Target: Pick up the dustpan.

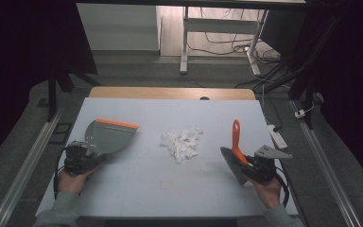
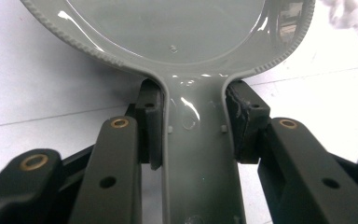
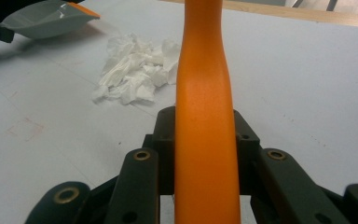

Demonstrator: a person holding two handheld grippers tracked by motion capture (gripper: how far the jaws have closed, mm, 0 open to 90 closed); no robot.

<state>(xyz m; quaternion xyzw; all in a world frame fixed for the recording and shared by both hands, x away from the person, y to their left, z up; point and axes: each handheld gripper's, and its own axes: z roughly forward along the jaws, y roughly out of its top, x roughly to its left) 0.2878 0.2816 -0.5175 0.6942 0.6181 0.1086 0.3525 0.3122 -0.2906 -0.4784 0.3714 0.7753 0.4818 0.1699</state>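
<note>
A grey dustpan (image 1: 106, 135) with an orange lip lies on the white table top at the left. My left gripper (image 1: 90, 157) is shut on its handle (image 2: 193, 140), with both pads pressed against the handle's sides. At the right, my right gripper (image 1: 246, 163) is shut on the orange handle (image 3: 204, 116) of a small brush (image 1: 237, 142), whose grey bristles (image 1: 231, 165) point toward the table's front. A heap of crumpled white paper scraps (image 1: 183, 143) lies on the table between the two tools, touching neither; the paper scraps (image 3: 135, 70) appear beyond the brush handle.
The white sheet (image 1: 170, 184) covers a wooden table whose far edge (image 1: 170, 92) shows bare wood. Desk legs and cables (image 1: 227, 42) stand on the floor beyond. A white power strip (image 1: 277, 135) hangs off the right side.
</note>
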